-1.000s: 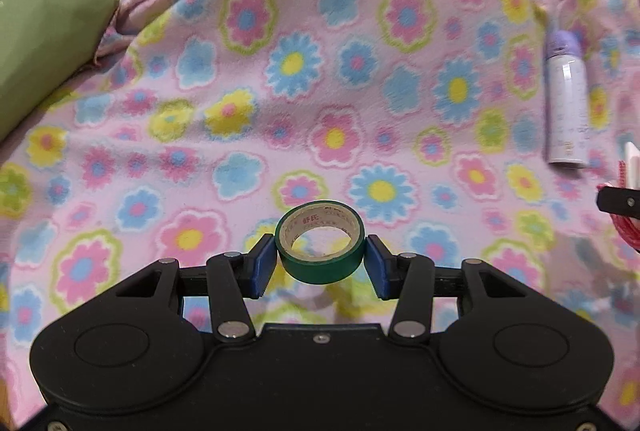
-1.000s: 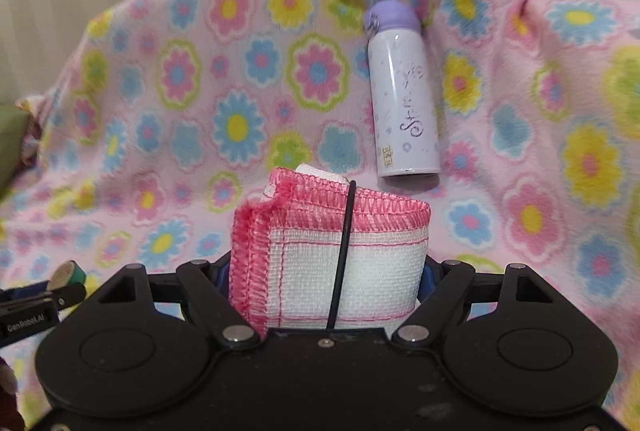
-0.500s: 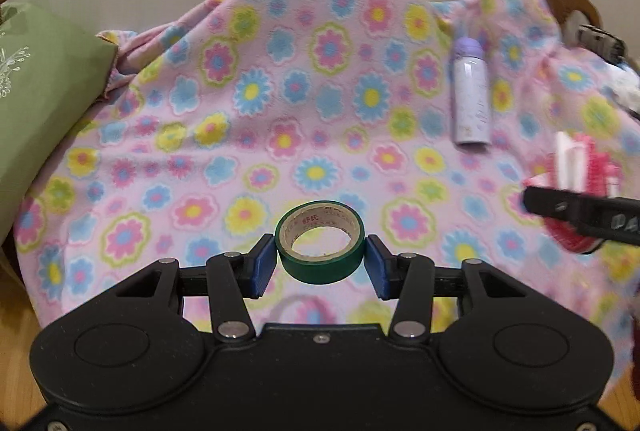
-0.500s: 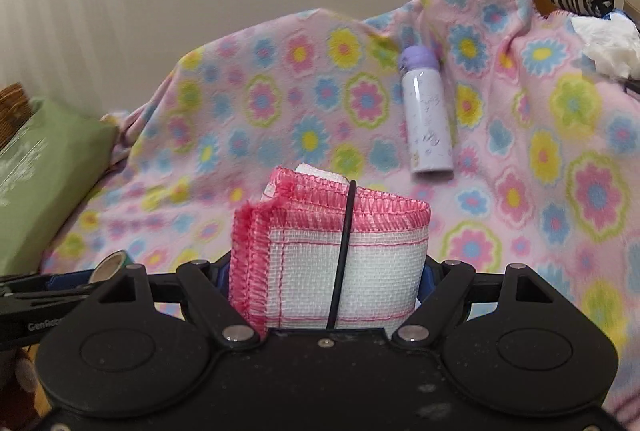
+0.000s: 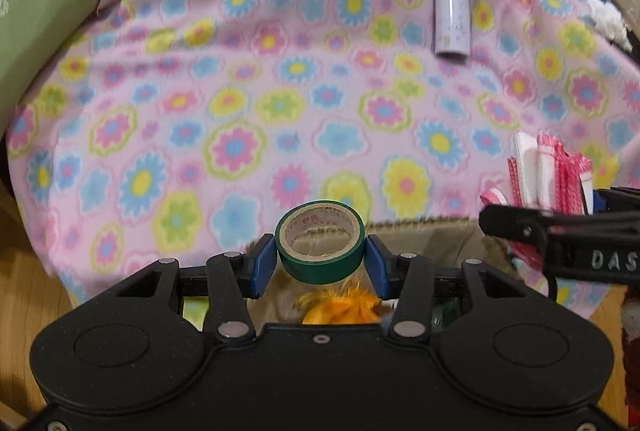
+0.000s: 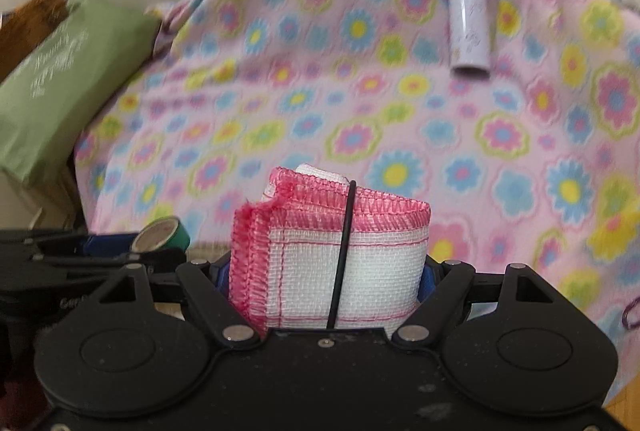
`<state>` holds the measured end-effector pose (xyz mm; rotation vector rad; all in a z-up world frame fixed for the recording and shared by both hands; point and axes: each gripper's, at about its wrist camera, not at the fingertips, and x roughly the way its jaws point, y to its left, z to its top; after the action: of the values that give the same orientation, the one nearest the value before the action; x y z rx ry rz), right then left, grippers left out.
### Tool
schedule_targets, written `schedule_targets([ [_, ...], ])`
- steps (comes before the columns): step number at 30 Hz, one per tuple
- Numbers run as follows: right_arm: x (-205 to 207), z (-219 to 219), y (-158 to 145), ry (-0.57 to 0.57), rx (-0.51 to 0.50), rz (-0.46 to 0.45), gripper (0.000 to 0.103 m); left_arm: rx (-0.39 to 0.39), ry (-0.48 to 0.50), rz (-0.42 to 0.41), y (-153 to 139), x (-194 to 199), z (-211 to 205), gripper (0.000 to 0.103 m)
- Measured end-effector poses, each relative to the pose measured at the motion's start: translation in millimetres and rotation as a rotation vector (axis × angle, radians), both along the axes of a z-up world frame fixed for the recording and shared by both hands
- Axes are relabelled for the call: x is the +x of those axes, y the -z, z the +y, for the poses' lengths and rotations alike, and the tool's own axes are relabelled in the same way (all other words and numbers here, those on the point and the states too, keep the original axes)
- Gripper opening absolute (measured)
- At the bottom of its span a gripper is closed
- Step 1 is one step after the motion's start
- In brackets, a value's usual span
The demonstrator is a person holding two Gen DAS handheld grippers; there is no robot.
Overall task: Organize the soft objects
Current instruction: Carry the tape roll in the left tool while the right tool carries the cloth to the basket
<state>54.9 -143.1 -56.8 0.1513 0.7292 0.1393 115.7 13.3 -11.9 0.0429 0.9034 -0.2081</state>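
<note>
Now the left gripper [image 5: 320,255] is clenched on the green tape roll [image 5: 320,247] directly above the basket [image 5: 424,231], while the right gripper [image 6: 326,273], beside it, grasps the folded pink-edged cloth [image 6: 336,251], its banded length across the fingers.

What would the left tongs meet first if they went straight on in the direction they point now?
Probably the open woven basket, whose rim and lining show just beyond the green tape roll the left tongs hold. An orange soft item lies inside. Depth is unclear.
</note>
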Motion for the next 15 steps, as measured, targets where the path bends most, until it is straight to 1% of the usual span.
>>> schedule_targets([
  [3,-5,2,8,-0.015,0.004,0.044,0.079,-0.019,-0.017,0.036,7,-1,4,0.047],
  [6,-7,3,13,-0.02,0.023,0.075,0.079,-0.023,-0.032,0.057,11,0,6,0.047],
  [15,-8,8,18,-0.043,0.042,0.109,0.081,-0.016,-0.043,0.09,17,-1,7,0.048],
])
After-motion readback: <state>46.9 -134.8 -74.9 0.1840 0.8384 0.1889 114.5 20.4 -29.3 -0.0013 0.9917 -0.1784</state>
